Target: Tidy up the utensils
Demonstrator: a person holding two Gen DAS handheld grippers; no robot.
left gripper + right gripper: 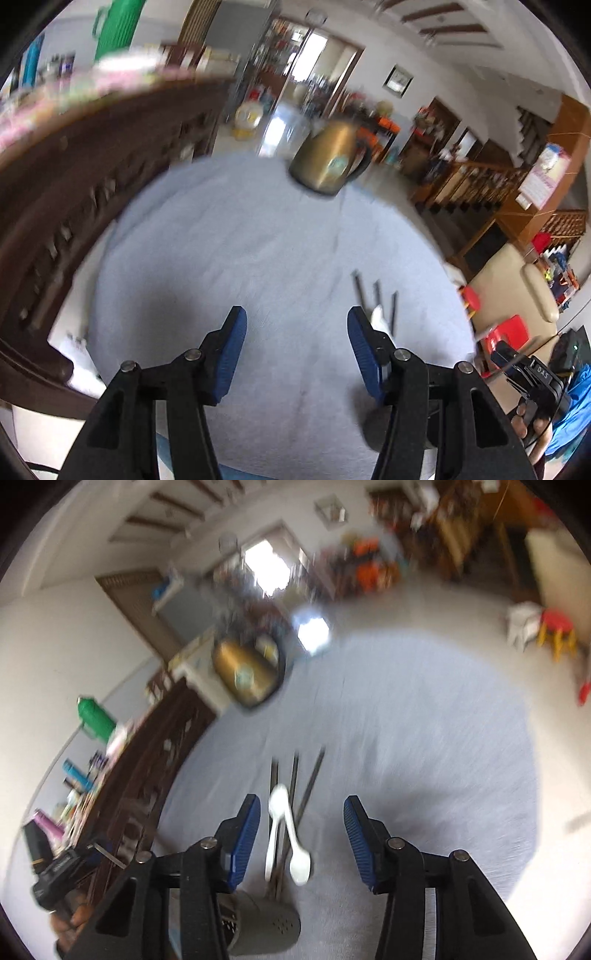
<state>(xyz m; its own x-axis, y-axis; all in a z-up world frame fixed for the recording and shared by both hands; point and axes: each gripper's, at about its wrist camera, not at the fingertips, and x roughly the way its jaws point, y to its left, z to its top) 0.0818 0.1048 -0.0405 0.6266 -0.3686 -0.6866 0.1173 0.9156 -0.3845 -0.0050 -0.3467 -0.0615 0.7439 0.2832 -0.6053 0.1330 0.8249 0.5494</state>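
Two white plastic spoons (pixel 286 834) lie crossed over several dark metal chopsticks (pixel 295 779) on the pale blue tablecloth (pixel 406 720). A grey perforated utensil holder (pixel 266 925) lies on its side just below them. My right gripper (pixel 301 834) is open and empty, its blue pads either side of the spoons, above the cloth. My left gripper (pixel 297 350) is open and empty over bare cloth (pixel 240 240). In the left wrist view the chopsticks (pixel 375 295) and a spoon tip (pixel 380 319) show beside its right finger.
A gold kettle with a black handle (pixel 328 158) stands at the far edge of the table; it also shows in the right wrist view (pixel 245 672). A dark wooden bench back (pixel 74 177) runs along the left. The other gripper's hand (pixel 532 398) is at lower right.
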